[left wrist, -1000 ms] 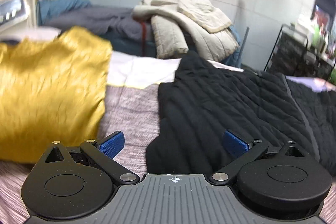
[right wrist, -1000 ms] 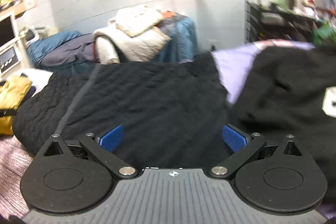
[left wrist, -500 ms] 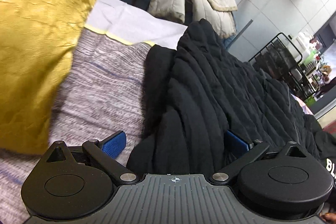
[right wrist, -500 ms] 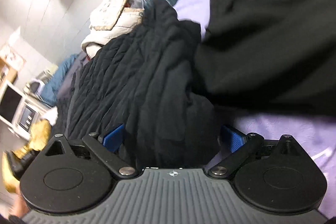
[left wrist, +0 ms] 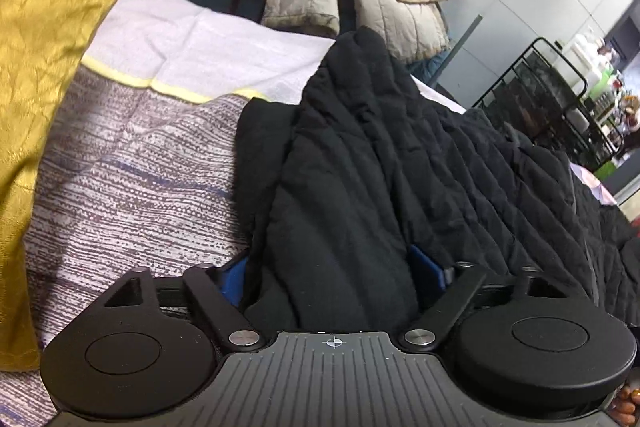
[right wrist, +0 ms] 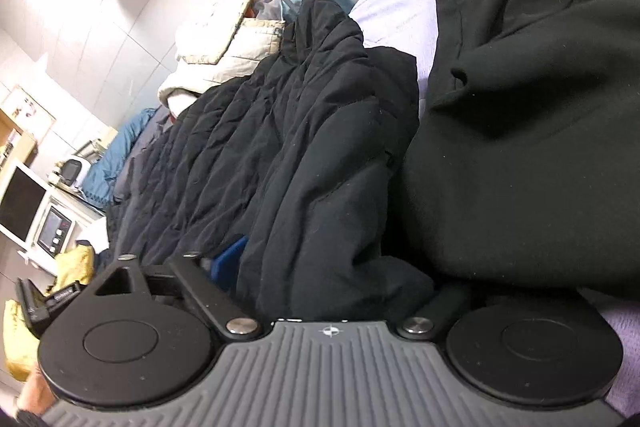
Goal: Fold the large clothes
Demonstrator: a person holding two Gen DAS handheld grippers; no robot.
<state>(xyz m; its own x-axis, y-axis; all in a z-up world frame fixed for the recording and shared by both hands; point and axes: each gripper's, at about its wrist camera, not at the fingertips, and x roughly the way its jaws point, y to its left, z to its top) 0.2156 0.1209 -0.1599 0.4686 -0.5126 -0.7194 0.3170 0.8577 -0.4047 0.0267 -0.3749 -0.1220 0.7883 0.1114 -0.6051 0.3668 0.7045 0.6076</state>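
Both grippers have dropped onto the jacket's (left wrist: 400, 155) hem; right gripper's (right wrist: 328, 267) jaws have just been closing around a fold, left gripper (left wrist: 332, 279) likewise pinching. Next: lift together.

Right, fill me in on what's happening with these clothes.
A person with a gripper in each hand is working on a black quilted jacket spread on a bed. The left gripper has one edge of the jacket bunched between its jaws. The right gripper has the opposite edge between its jaws, which have just been closing. No fold is made yet. A yellow garment lies to one side, another black garment on the other.
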